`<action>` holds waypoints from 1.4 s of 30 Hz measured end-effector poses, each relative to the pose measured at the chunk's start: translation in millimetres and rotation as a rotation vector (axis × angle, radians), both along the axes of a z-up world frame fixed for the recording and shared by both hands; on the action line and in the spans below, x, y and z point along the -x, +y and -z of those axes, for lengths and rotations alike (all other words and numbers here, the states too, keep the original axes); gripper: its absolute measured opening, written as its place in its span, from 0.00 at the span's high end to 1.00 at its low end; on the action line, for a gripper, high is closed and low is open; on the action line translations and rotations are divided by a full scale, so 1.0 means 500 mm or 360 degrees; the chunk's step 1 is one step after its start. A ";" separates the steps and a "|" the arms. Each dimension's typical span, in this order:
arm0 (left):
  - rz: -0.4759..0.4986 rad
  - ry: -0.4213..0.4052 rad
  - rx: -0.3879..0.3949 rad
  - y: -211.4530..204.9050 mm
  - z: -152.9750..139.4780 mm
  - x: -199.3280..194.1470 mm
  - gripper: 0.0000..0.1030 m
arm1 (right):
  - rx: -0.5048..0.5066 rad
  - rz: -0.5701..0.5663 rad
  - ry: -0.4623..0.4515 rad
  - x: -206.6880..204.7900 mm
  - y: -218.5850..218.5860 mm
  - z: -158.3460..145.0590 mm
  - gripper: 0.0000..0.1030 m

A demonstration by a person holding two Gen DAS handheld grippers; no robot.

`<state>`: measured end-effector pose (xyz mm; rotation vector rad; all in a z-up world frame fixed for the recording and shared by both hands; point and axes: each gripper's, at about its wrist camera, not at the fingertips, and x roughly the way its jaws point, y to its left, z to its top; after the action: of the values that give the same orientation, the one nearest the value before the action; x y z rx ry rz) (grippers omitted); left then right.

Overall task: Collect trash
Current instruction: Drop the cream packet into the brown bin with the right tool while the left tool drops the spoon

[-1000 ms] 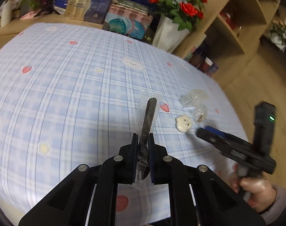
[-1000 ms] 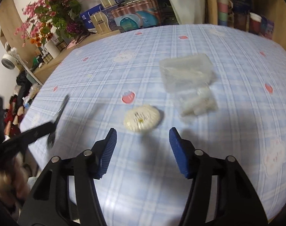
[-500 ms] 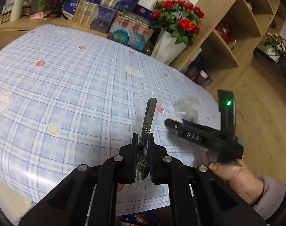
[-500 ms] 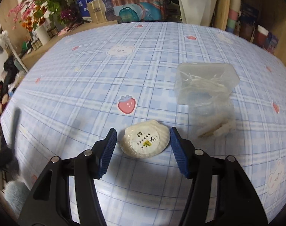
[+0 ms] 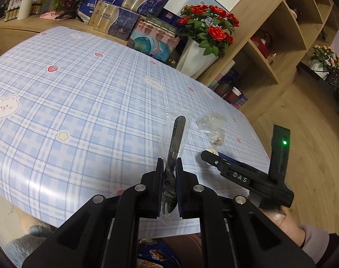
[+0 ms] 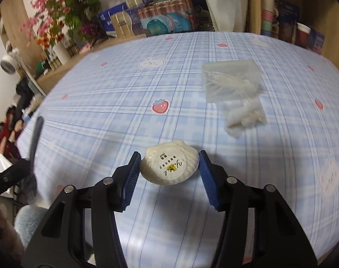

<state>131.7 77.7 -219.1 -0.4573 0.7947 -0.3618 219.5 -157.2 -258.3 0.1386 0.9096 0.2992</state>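
Observation:
My left gripper [image 5: 169,167] is shut on a dark metal nail file in a clear plastic sleeve [image 5: 176,138] and holds it above the near edge of the blue checked tablecloth [image 5: 80,102]. My right gripper [image 6: 168,163] is open, its blue pads on either side of a white shell-shaped soap packet [image 6: 169,167] that lies on the cloth. The right gripper also shows in the left wrist view [image 5: 205,155], low over the cloth. Behind the soap lie a clear plastic box of cotton swabs [image 6: 231,80] and a small clear bag of white pieces [image 6: 245,116].
A white vase of red roses [image 5: 203,44] and gift boxes [image 5: 124,17] stand past the table's far edge. A wooden shelf unit [image 5: 281,33] is on the right. Wooden floor [image 5: 314,156] lies right of the table.
My right gripper moved forward and down until its open jaws bracket the soap packet. My left gripper pulled back toward the near table edge, the nail file still in it.

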 end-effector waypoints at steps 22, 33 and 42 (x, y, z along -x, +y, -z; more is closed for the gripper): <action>0.0086 -0.0108 -0.0066 -0.063 -0.112 0.170 0.90 | -0.0128 -0.0140 -0.0197 0.261 -0.089 -0.107 0.48; 0.0101 -0.0143 -0.0075 -0.076 -0.125 0.239 0.90 | -0.0087 -0.0233 -0.0237 0.347 -0.084 -0.122 0.48; 0.0134 -0.0154 -0.0070 -0.081 -0.131 0.259 0.90 | -0.0074 -0.0234 -0.0192 0.373 -0.088 -0.113 0.44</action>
<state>2.2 37.0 -153.7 -0.3632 0.7278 -0.4406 32.9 -201.4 -201.9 0.0956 0.7947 0.4610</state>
